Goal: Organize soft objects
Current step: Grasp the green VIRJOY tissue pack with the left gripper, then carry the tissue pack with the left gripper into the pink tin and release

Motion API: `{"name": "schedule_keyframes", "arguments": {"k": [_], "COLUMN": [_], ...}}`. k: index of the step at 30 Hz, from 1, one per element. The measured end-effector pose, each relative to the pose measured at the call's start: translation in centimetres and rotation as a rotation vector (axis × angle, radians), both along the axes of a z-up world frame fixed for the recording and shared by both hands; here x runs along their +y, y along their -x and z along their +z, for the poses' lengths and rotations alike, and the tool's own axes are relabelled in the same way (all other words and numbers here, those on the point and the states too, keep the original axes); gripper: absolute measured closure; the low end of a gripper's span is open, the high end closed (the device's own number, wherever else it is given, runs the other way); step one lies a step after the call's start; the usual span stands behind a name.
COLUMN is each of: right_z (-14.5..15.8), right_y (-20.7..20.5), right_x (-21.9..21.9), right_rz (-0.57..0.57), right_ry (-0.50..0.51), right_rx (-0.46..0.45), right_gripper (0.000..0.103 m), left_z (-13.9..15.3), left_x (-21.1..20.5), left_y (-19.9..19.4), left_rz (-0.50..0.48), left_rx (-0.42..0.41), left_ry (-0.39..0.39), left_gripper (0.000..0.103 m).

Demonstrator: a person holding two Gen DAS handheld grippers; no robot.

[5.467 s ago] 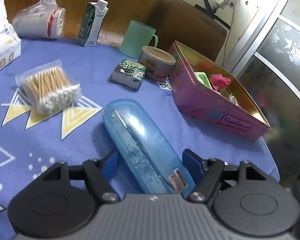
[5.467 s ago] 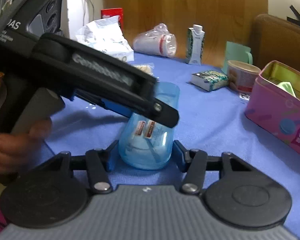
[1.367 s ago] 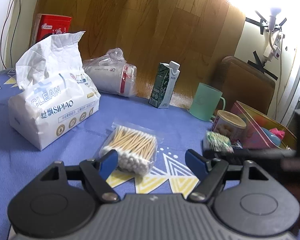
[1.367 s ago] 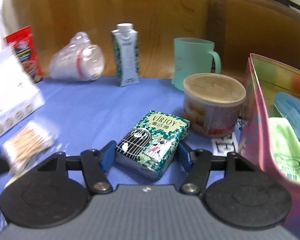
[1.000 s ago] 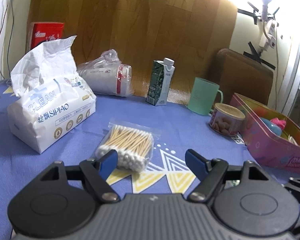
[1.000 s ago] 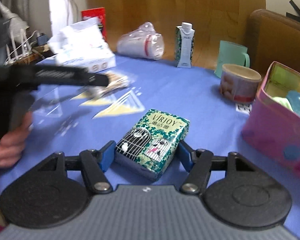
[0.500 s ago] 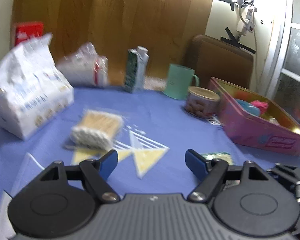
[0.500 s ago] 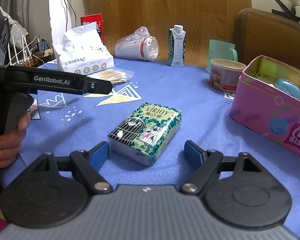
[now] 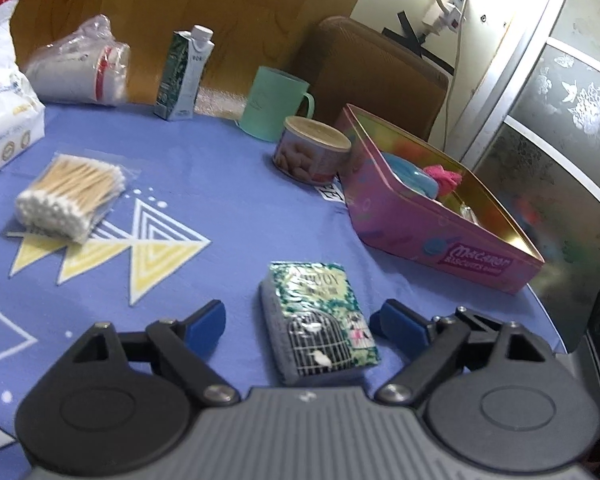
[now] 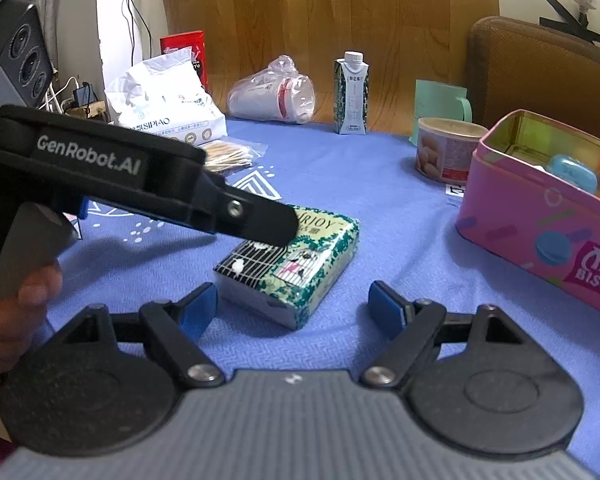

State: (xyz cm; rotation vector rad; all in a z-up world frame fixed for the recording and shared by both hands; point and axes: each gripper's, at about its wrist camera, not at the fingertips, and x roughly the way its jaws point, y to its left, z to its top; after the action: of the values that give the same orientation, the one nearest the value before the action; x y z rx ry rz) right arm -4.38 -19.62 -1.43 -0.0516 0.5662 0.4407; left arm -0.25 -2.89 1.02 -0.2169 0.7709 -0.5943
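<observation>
A green tissue pack with a birdcage print (image 9: 320, 320) lies flat on the blue tablecloth. My left gripper (image 9: 300, 322) is open, its blue fingertips on either side of the pack without touching it. My right gripper (image 10: 294, 310) is open and empty, just short of the same pack (image 10: 300, 268). The left gripper's body (image 10: 112, 176) reaches over the pack from the left in the right wrist view. A pink biscuit tin (image 9: 440, 236) stands open to the right, holding a blue case (image 9: 414, 176) and a pink cloth (image 9: 444, 174).
A bag of cotton swabs (image 9: 72, 196) lies to the left, a white tissue bag (image 10: 168, 108) beyond it. A round snack can (image 9: 310, 154), green mug (image 9: 274, 104), milk carton (image 9: 184, 76) and bagged paper cups (image 9: 80, 72) stand along the back. A brown chair (image 9: 372, 72) is behind the table.
My right gripper let go of the tissue pack and drew back, leaving it on the cloth. My left gripper swung right from the cotton swabs and now straddles the pack.
</observation>
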Motion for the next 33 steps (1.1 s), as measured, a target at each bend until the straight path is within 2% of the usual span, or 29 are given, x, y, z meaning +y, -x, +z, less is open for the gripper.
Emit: {"name": "schedule_keyframes", "arguments": {"k": [4,6,7,9,13,18,23,28,30,33], "right_z": [0.0,-0.1,0.0,0.0,0.1,1.4,3.5,5.0,5.2,4.5], "right_y": [-0.1,-0.1,-0.1,0.1,0.6,1.5,1.8,1.3,0.8,-1.2], "right_x": [0.3,0.5,0.5,0.7,0.6,-0.6,-2.8,-6.3,-7.8,-10.4], "right_rz": [0.000,0.002,0.006,0.019,-0.001,-0.053,-0.151,-0.281,-0.337,-0.479], "right_ry": [0.015,0.028,0.033,0.038,0.044,0.010,0.005,0.016,0.037,0.096], "right_rx": [-0.001,-0.004,-0.008,-0.027,-0.059,-0.153,-0.267,-0.332,-0.343,-0.342], "right_gripper": [0.019,0.021,0.029,0.044,0.047,0.047,0.047,0.047,0.046,0.044], "left_z": [-0.5,-0.5,-0.5,-0.4,0.5,3.4,6.7,8.2,8.4,8.0], "left_x": [-0.8,-1.3,-1.6,-2.0,-2.5,-4.1,-8.2,-13.7,-16.2,-18.6], "left_y": [-0.1,0.0,-0.1,0.1,0.3,0.2,-0.7,-1.8,-2.6,-3.6], "left_rz": [-0.003,-0.016,-0.036,-0.034,-0.048,-0.091,-0.173,-0.258,-0.272,-0.211], "left_rx": [0.013,0.009,0.020,0.014,-0.009,-0.096,-0.193,-0.253,-0.270,-0.267], "left_ry": [-0.004,-0.014,-0.007,-0.023,-0.021,-0.012,-0.012,-0.017,-0.036,-0.100], "left_gripper": [0.018,0.036,0.042,0.046,0.047,0.047,0.047,0.046,0.033,0.031]}}
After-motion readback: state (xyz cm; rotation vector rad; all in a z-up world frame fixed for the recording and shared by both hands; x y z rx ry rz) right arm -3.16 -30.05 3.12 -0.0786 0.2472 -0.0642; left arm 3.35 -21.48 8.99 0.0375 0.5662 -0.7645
